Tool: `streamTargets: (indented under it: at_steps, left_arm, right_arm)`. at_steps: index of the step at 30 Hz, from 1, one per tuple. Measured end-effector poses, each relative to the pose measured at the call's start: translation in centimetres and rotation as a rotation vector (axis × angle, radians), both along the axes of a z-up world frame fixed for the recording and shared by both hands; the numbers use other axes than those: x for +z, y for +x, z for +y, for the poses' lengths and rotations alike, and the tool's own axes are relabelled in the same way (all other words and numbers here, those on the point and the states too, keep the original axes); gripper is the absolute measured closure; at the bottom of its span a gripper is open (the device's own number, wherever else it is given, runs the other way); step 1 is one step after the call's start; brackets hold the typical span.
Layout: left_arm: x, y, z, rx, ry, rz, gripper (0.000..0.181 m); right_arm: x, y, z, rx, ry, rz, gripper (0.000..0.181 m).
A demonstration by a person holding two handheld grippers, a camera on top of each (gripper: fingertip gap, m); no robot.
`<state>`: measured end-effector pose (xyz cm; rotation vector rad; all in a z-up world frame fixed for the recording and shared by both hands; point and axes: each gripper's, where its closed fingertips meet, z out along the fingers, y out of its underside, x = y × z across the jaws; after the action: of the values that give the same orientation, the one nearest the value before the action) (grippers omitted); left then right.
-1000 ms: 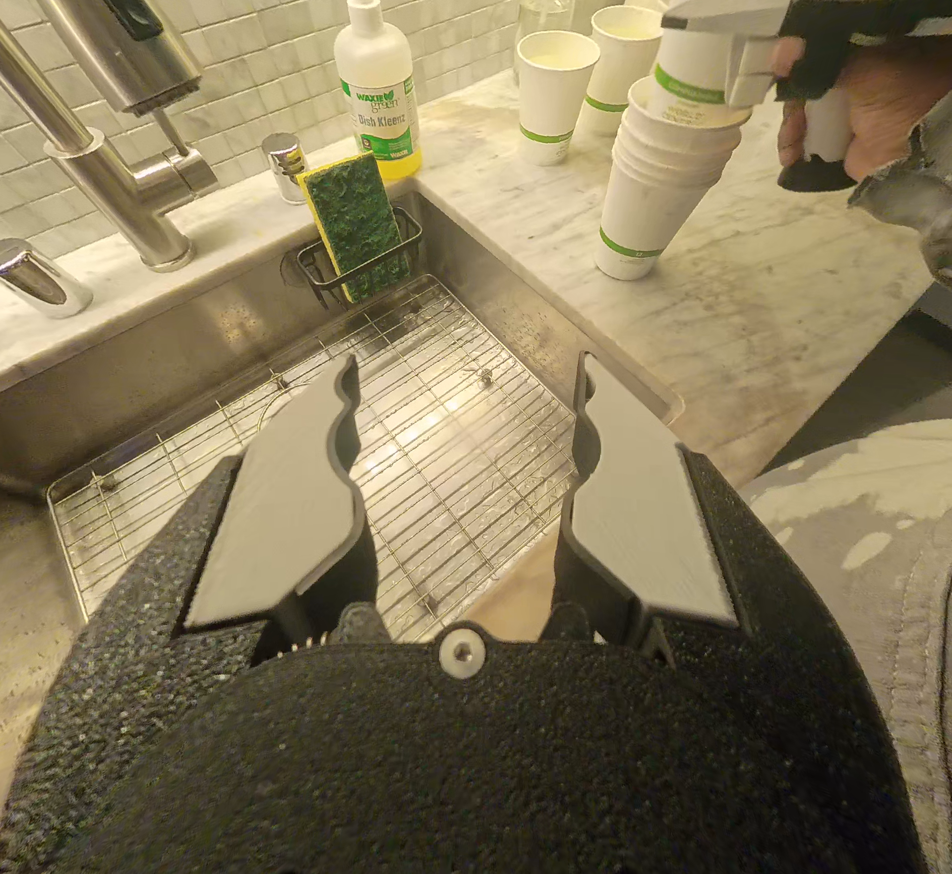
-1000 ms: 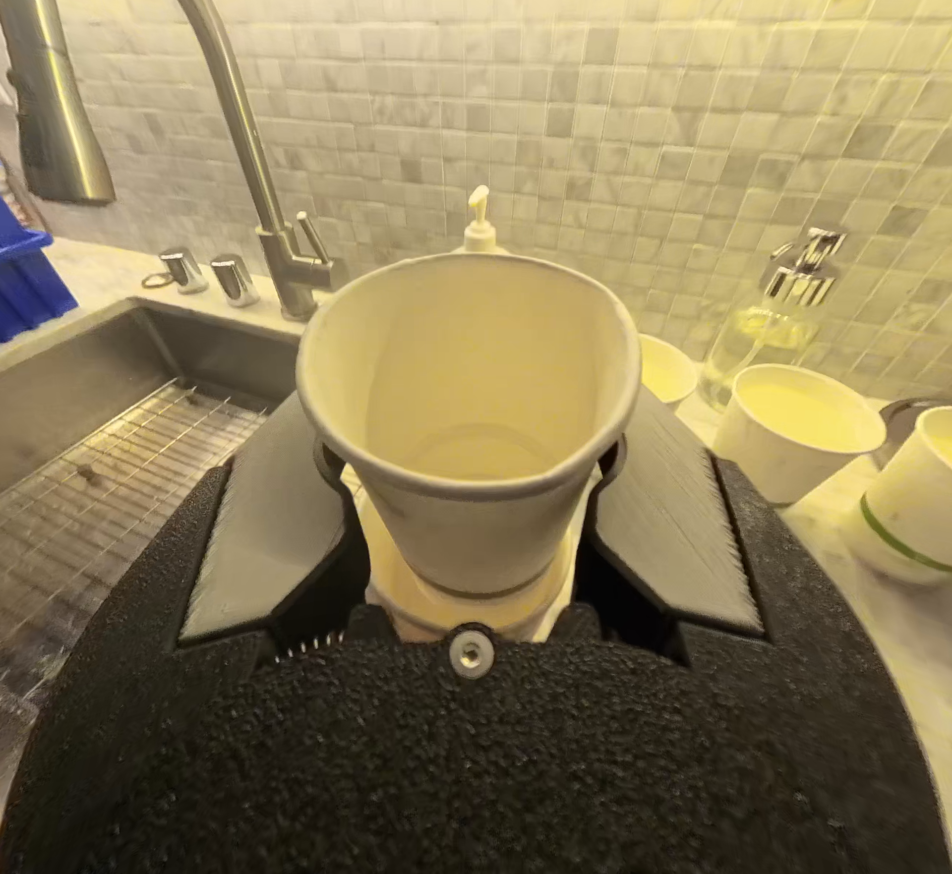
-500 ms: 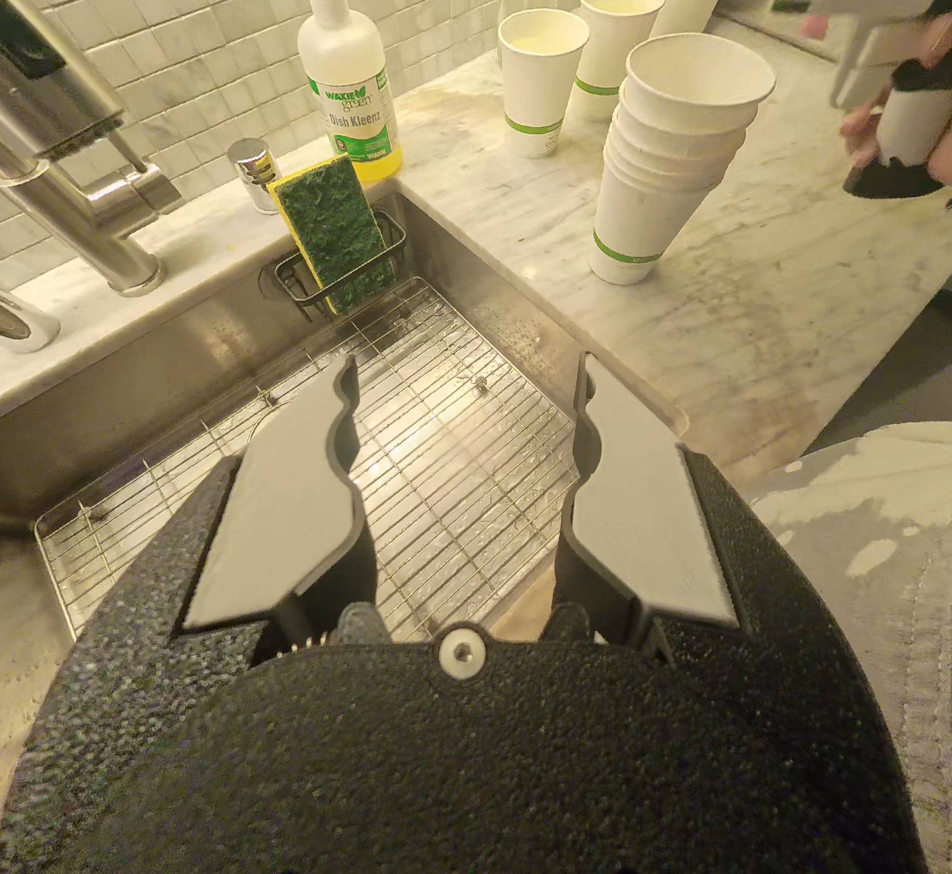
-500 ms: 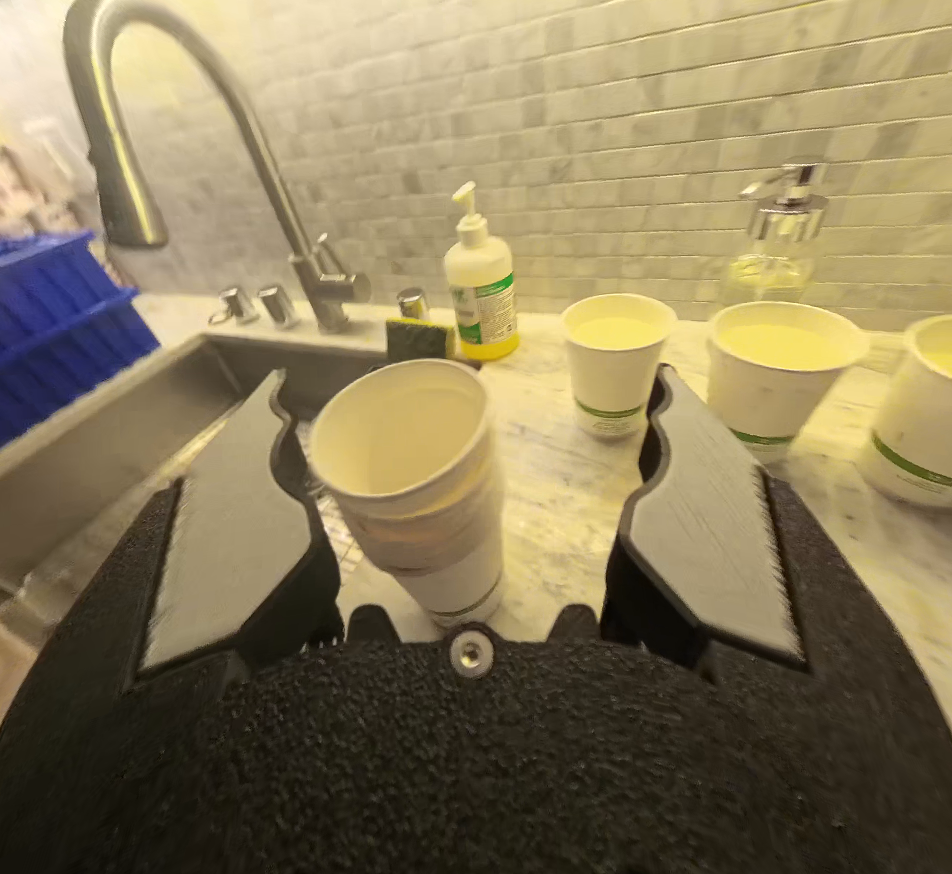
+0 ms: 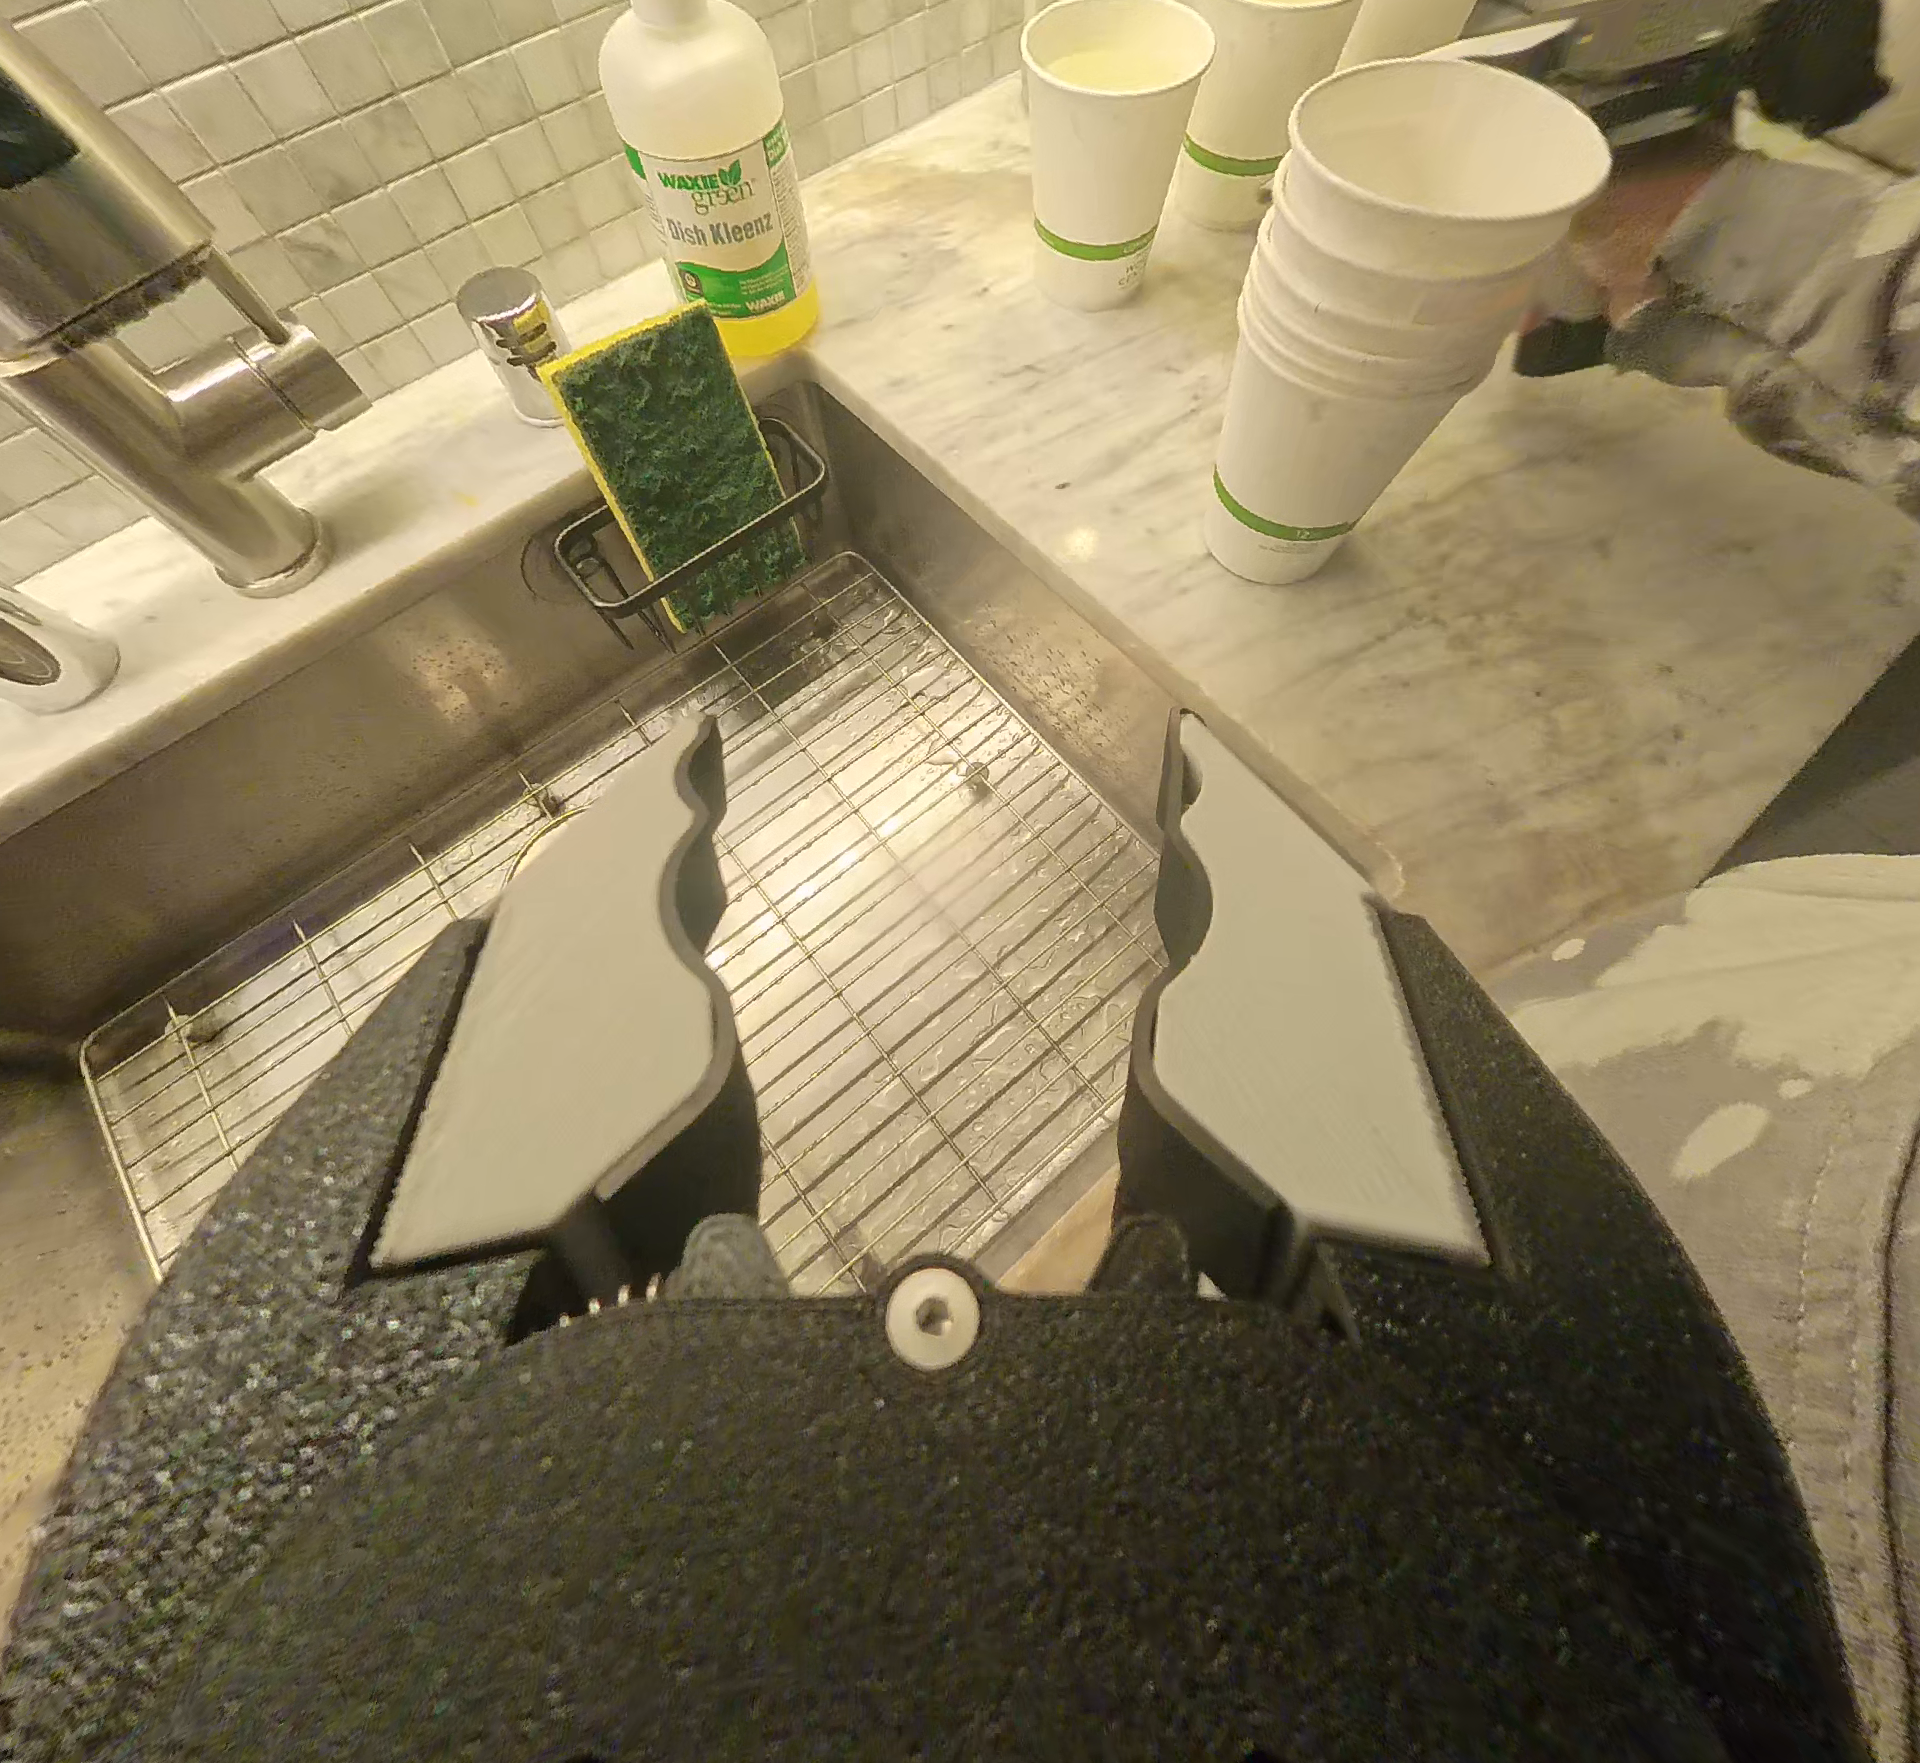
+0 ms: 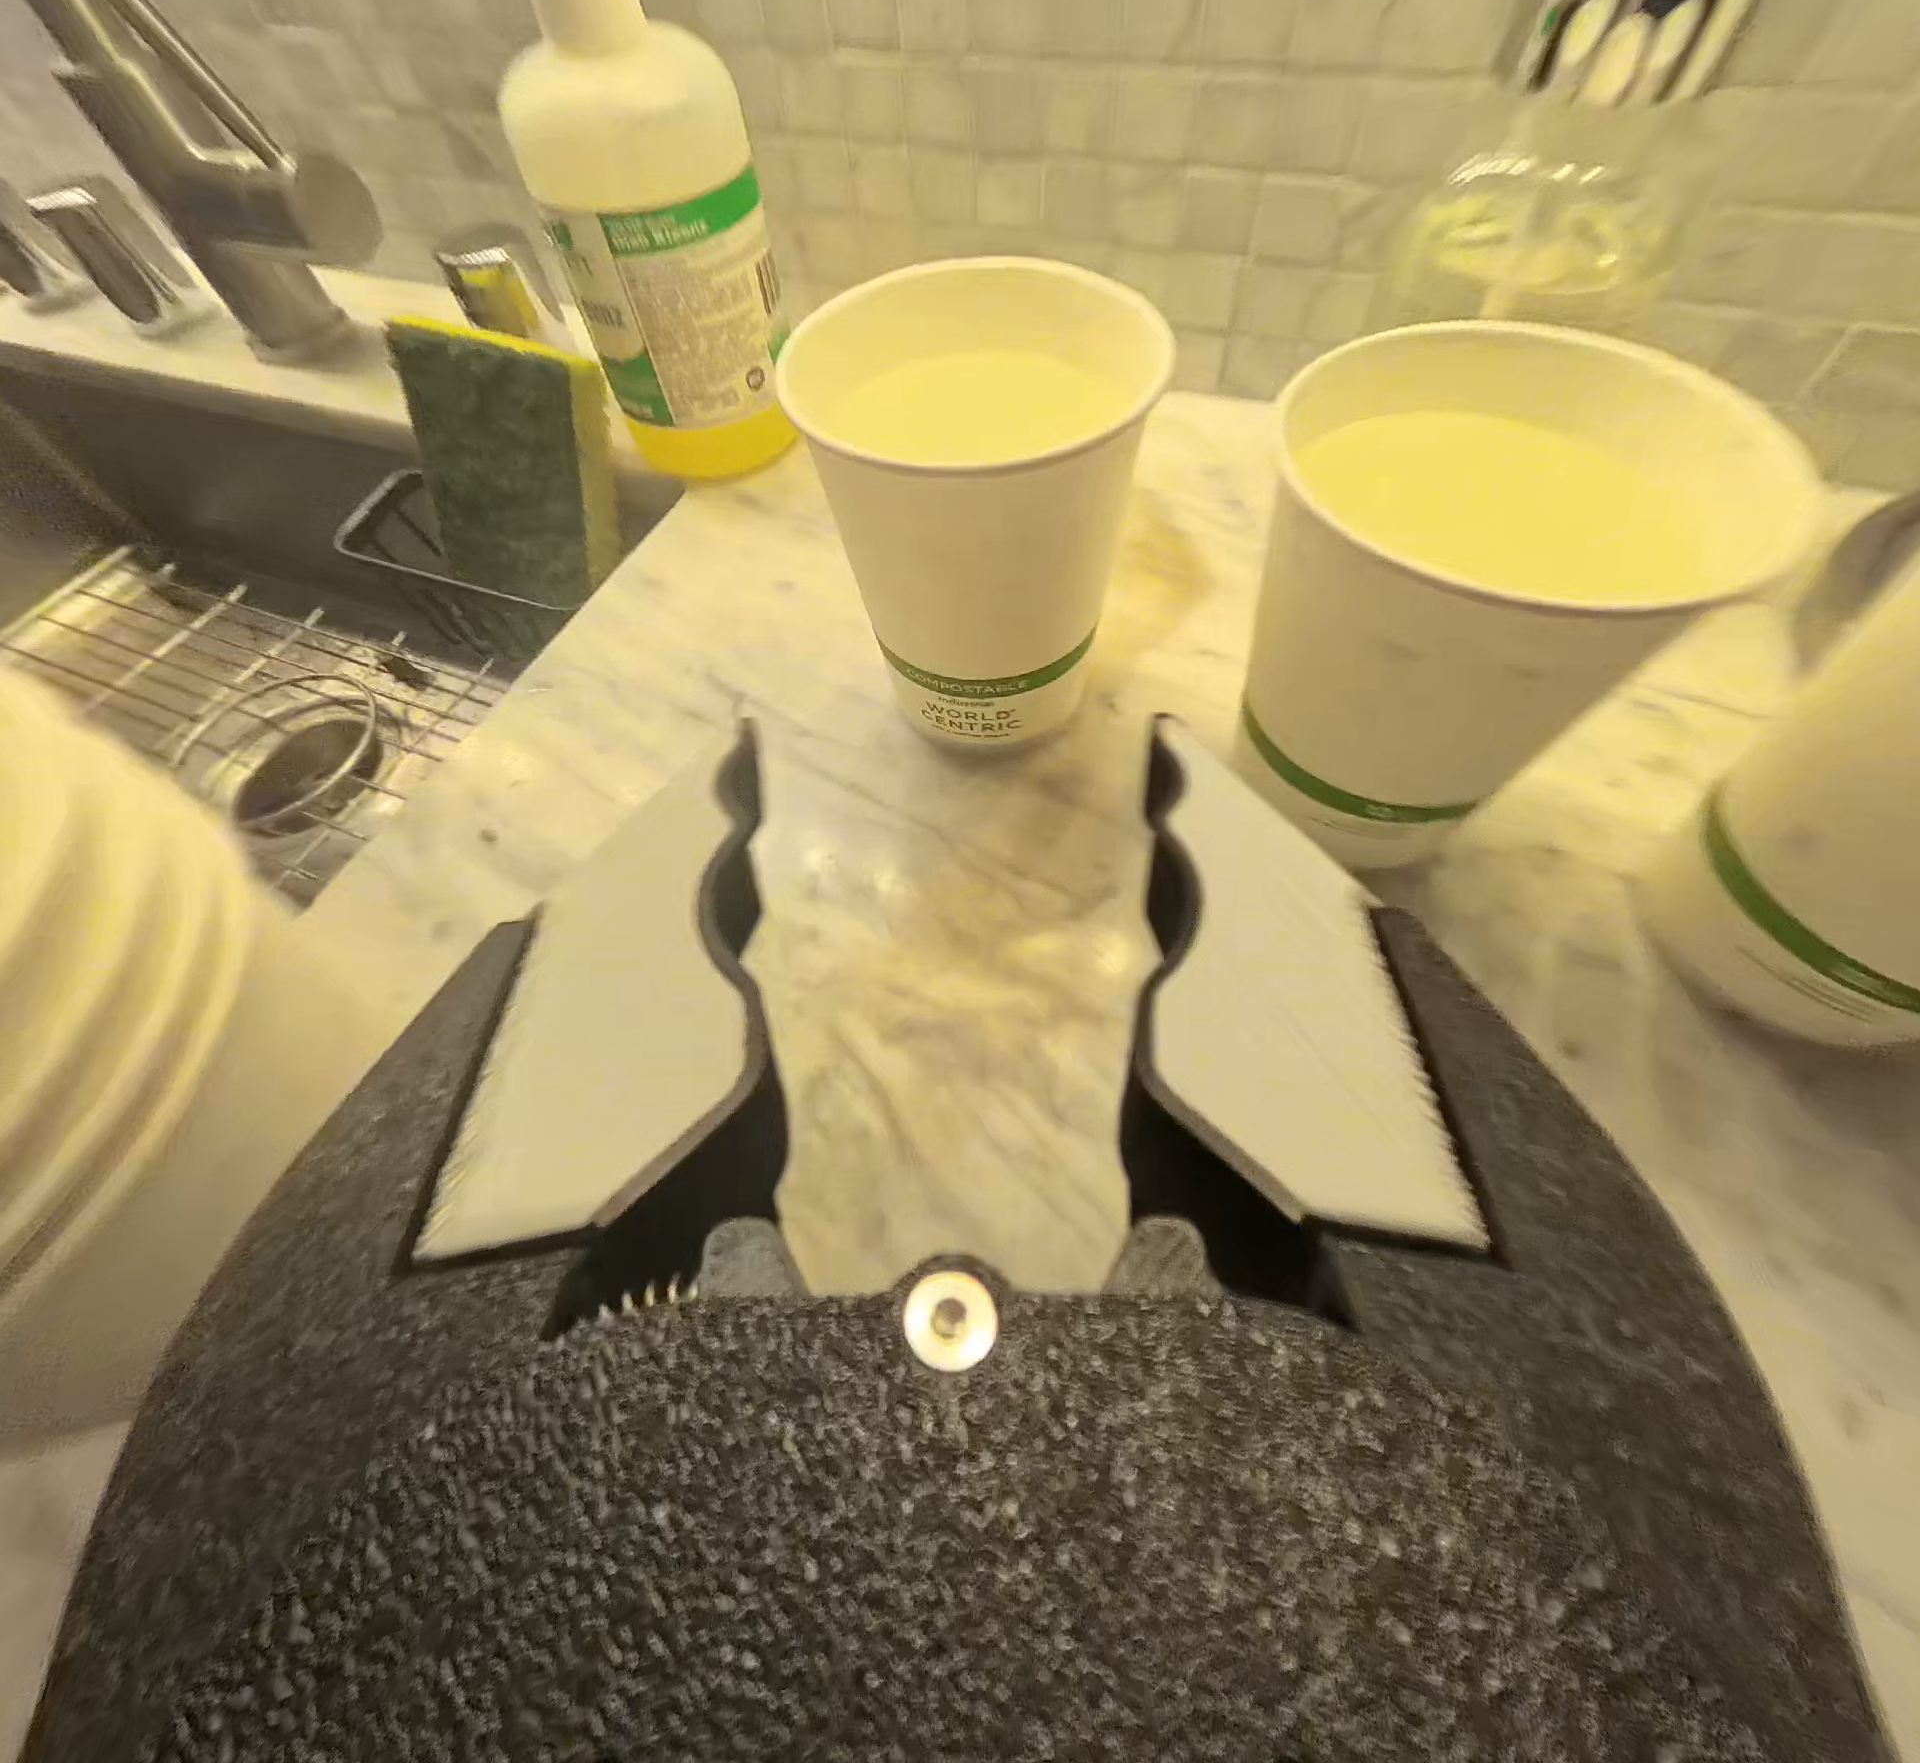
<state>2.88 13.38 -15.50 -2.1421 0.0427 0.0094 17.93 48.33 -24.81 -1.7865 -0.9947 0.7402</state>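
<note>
Over the steel sink [image 5: 312, 778] and its wire rack [image 5: 914, 882], the left gripper [image 5: 940, 778] hangs empty, fingers apart. On the marble surface [image 6: 935, 934], the right gripper [image 6: 951, 768] points, fingers spread and empty, at a filled paper cup [image 6: 977, 508]. A leaning cup stack [image 5: 1371, 331] stands nearby; a careless nudge could topple it or spill liquid.

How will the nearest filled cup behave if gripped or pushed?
The cup is thin paper, so it would probably squash under a firm grip. It looks nearly full of pale liquid, likely heavy and prone to spilling. Tall with a narrow base, it may tip if pushed high.
</note>
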Motion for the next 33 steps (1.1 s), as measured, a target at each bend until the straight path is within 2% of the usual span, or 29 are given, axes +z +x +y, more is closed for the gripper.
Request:
streamTargets:
  at_steps: [1,4,7,11,14,20,33]
  left_arm:
    - [0.0,0.0,0.0,0.004,-0.004,0.002,0.097]
    - [-0.1,-0.1,0.1,0.015,-0.016,0.007,0.097]
    - [-0.3,-0.2,0.1,0.027,-0.027,0.008,0.097]
    - [-0.7,-0.5,0.0,0.04,-0.051,0.009,0.097]
    - [-0.8,-0.8,-0.2,0.051,-0.071,0.019,0.097]
    - [-1.1,-1.7,-0.4,0.079,-0.104,0.029,0.097]
    - [-2.0,-2.3,0.9,0.099,-0.118,0.008,0.098]
  right_arm:
    - [-0.7,-1.2,0.4,-0.002,-0.017,-0.013,0.095]
    - [-1.4,-4.2,1.7,-0.022,-0.009,-0.012,0.072]
    - [-1.9,-6.3,2.7,-0.042,-0.008,-0.001,0.063]
    - [-2.4,-8.0,3.9,-0.06,0.03,-0.001,0.061]
    - [-1.7,-8.8,5.0,-0.082,0.07,0.027,0.063]
    - [-1.7,-10.4,6.7,-0.09,0.063,0.034,0.062]
    - [-1.7,-10.5,7.2,-0.116,0.09,0.015,0.079]
